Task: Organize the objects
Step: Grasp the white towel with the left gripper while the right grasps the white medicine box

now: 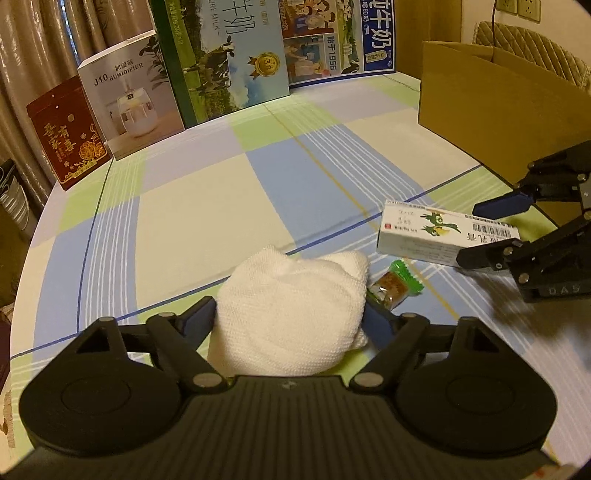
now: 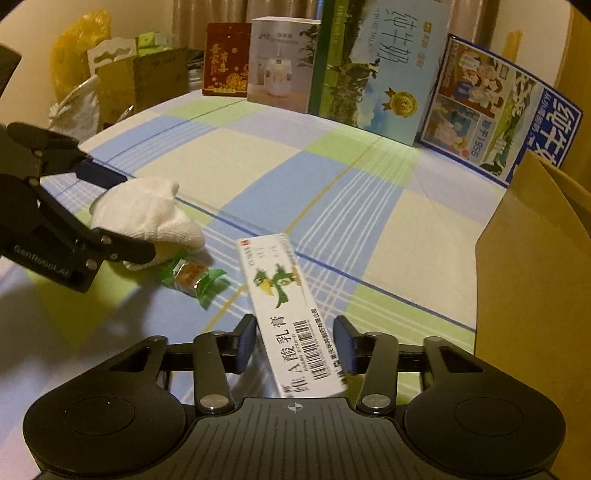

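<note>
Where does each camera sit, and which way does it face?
Left wrist: on the left claw, looking forward over the table at the cloth between its fingers; the right claw shows at right.
Right wrist: on the right claw, looking along the ointment box toward the cartons; the left claw shows at left.
Shared: cloth, ointment box, candy, brown box, both claws.

light: dim, warm yellow | bench [image 1: 207, 206]: checked cloth in blue, green, cream | rear: pleated beige curtains [image 1: 40, 44] | wall [image 1: 443, 22]: cream, socket plates [image 1: 517, 9] upper right | seating: quilted chair back [image 1: 532, 48] past cardboard | left edge: yellow bag [image 2: 79, 48], cluttered packaging
</note>
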### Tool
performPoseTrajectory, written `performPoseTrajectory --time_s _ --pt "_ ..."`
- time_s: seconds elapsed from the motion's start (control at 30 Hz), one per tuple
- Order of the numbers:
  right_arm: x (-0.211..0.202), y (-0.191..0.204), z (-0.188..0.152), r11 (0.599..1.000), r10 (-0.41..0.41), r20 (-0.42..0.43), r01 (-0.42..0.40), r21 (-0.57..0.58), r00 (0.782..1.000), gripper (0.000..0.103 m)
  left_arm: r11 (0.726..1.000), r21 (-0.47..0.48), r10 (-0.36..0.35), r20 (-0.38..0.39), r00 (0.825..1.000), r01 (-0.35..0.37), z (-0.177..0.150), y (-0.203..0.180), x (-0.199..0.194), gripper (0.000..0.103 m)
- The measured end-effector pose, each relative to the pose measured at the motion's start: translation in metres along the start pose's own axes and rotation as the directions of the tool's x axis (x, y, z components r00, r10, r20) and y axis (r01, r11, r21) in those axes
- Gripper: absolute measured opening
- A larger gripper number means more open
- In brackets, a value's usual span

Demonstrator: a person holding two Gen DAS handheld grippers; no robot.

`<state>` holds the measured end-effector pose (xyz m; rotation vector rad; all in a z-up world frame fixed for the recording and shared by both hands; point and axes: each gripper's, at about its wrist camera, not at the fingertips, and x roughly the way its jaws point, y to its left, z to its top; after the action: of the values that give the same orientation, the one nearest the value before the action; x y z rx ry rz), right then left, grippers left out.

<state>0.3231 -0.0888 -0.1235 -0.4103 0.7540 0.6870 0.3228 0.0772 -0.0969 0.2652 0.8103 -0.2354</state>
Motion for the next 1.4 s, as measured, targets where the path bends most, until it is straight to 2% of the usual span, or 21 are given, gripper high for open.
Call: performPoseTrajectory --time_s 0.07,0.13,0.2,0.3,0.47,0.57,0.67,0.77,0.8,0.83,0.87,0.93,1.0,1.23,1.4 --pt "-0.002 0.001 0.001 1.0 0.003 -0.013 -0.003 0.018 1.0 0.037 0.999 0.031 0.019 -0.001 1.0 -0.019 0.001 -0.007 -0.004 0.065" --pt "-0.007 0.001 -0.001 0.999 -0.002 -0.028 0.003 0.045 1.0 0.036 0.998 0.056 0.029 -0.003 1.0 -0.028 0.001 -0.014 -0.01 0.048" --pt "-0.014 0.0 -0.004 0.998 -0.005 -0.041 0.008 0.065 0.999 0.036 0.998 0.052 0.031 -0.019 0.999 -0.03 -0.001 -0.021 -0.016 0.041" --pt "-0.031 0.0 -0.011 0.994 -0.009 -0.055 0.015 0.111 0.998 0.036 1.0 0.001 0.025 -0.039 0.999 -0.025 -0.008 -0.025 -0.026 0.038" --pt "-0.071 0.01 -0.034 0.983 0.016 -0.066 -0.004 0.183 0.998 0.036 0.992 -0.126 -0.03 -0.064 0.998 0.022 -0.029 -0.031 -0.06 0.037" --pt "-0.09 0.023 -0.051 0.985 0.003 -0.072 0.009 0.173 0.997 0.036 0.994 -0.109 -0.038 -0.057 0.998 0.032 -0.045 -0.051 -0.085 0.037" --pt "-0.097 0.031 -0.063 0.985 -0.008 -0.086 0.023 0.172 0.996 0.036 0.992 -0.113 -0.053 -0.042 0.998 0.048 -0.06 -0.065 -0.1 0.041" --pt "-0.098 0.037 -0.072 0.987 -0.002 -0.086 0.016 0.163 0.996 0.036 0.992 -0.124 -0.035 -0.022 0.999 0.032 -0.068 -0.068 -0.105 0.052" --pt "-0.098 0.038 -0.073 0.988 -0.002 -0.083 0.015 0.157 0.997 0.037 0.992 -0.121 -0.036 -0.011 0.999 0.034 -0.069 -0.068 -0.106 0.059" --pt "-0.098 0.039 -0.072 0.988 -0.005 -0.077 0.016 0.152 0.997 0.04 0.993 -0.114 -0.031 -0.004 1.0 0.03 -0.069 -0.067 -0.107 0.066" --pt "-0.099 0.04 -0.073 0.988 -0.011 -0.073 0.022 0.15 0.997 0.048 0.994 -0.104 -0.016 0.004 1.0 0.016 -0.069 -0.067 -0.107 0.068" --pt "-0.099 0.041 -0.073 0.99 -0.019 -0.067 0.028 0.14 0.998 0.057 0.995 -0.097 -0.001 0.02 1.0 0.003 -0.068 -0.066 -0.109 0.073" --pt "-0.096 0.042 -0.073 0.99 -0.022 -0.069 0.031 0.135 0.997 0.06 0.994 -0.106 -0.014 0.023 1.0 0.016 -0.067 -0.064 -0.107 0.081" --pt "-0.089 0.041 -0.073 0.99 -0.009 -0.077 0.02 0.14 0.997 0.063 0.988 -0.142 -0.066 -0.042 0.997 0.06 -0.07 -0.06 -0.088 0.082" --pt "-0.086 0.04 -0.073 0.989 -0.001 -0.087 0.014 0.145 0.996 0.064 0.99 -0.132 -0.065 -0.066 0.996 0.056 -0.069 -0.06 -0.078 0.079"
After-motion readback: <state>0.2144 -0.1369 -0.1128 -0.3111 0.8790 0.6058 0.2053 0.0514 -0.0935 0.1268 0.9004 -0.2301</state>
